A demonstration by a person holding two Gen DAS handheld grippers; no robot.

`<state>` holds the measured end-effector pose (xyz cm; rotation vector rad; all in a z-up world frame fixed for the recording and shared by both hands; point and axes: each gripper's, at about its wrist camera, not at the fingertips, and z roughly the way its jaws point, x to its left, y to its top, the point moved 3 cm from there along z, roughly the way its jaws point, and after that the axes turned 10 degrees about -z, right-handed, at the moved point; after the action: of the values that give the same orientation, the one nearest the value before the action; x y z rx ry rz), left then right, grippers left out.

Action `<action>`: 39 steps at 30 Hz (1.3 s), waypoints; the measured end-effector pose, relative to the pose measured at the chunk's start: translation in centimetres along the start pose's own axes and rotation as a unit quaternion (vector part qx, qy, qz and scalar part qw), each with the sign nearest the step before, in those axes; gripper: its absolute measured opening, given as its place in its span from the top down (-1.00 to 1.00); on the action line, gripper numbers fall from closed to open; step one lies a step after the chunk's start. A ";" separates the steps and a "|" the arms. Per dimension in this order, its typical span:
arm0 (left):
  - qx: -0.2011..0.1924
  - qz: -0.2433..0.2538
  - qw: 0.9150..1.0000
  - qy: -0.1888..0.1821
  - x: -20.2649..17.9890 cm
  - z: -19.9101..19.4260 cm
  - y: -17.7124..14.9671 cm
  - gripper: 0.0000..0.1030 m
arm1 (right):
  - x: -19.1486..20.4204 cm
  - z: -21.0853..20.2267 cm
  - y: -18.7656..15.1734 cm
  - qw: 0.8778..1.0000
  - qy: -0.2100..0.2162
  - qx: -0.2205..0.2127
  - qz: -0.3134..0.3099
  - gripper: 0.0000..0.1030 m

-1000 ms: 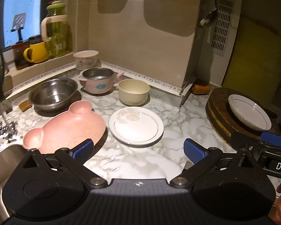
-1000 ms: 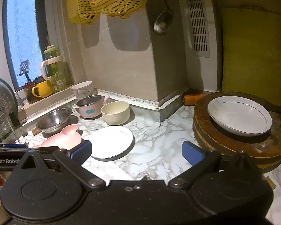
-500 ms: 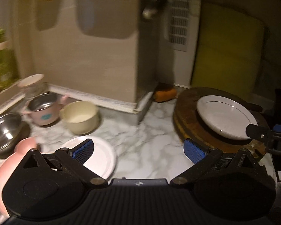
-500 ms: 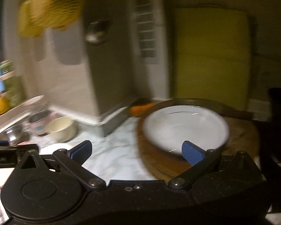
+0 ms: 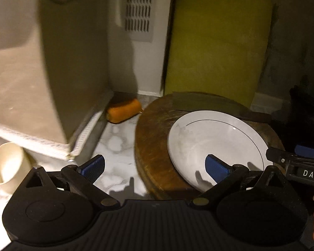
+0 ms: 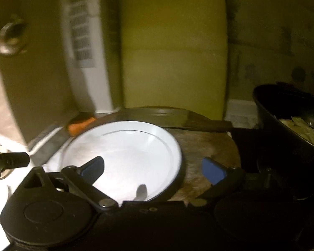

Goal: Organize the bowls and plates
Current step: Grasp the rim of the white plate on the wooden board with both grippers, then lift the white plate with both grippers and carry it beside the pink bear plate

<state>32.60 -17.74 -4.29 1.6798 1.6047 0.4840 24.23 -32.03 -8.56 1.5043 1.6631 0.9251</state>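
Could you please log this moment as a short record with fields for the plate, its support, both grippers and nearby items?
plate: white plate, lying flat, not gripped
support: round wooden board on the marble counter
left gripper: open, empty, near the plate's edge
right gripper: open, empty, straddling the plate's right rim
nearby: cream bowl to the left; yellow cutting board against the wall

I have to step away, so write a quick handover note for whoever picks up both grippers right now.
Left gripper: open, empty, hovering at the near-left rim of the white shallow plate.
Right gripper: open, empty, over the plate's right edge.
The plate sits on the round wooden chopping board; a cream bowl stands on the marble counter to the left.
Done: nothing grasped yet.
Left: grip the plate and group it with the other dishes.
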 end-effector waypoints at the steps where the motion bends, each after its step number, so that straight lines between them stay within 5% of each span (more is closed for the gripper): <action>1: 0.007 0.000 1.000 -0.003 -0.2 0.8 0.4 -0.99 | -0.5 0.5 0.0 1.000 -0.001 0.007 0.007 -0.85; 9: 0.070 -0.031 0.997 -0.016 -0.8 6.6 2.2 -0.74 | -3.7 5.4 -0.1 0.996 0.005 0.061 0.057 -0.51; 11: 0.087 -0.041 0.995 -0.018 -0.7 7.8 2.3 -0.31 | -4.4 6.4 -0.3 0.994 0.010 0.078 0.077 -0.41; 25: 0.141 -0.089 0.985 -0.043 -0.7 10.3 2.2 0.59 | -5.2 9.0 -0.9 0.985 0.057 0.110 0.121 0.58; 29: 0.141 -0.093 0.985 -0.042 -0.9 10.3 2.2 0.62 | -5.3 9.1 -0.9 0.983 0.074 0.106 0.133 0.77; 39: 0.133 -0.106 0.985 -0.034 -0.4 9.3 1.8 0.66 | -5.2 8.9 -0.9 0.982 0.070 0.105 0.143 0.77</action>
<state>40.47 -20.38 -8.94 1.6700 1.8343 0.1069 31.90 -36.78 -13.62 1.8969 1.7142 1.0538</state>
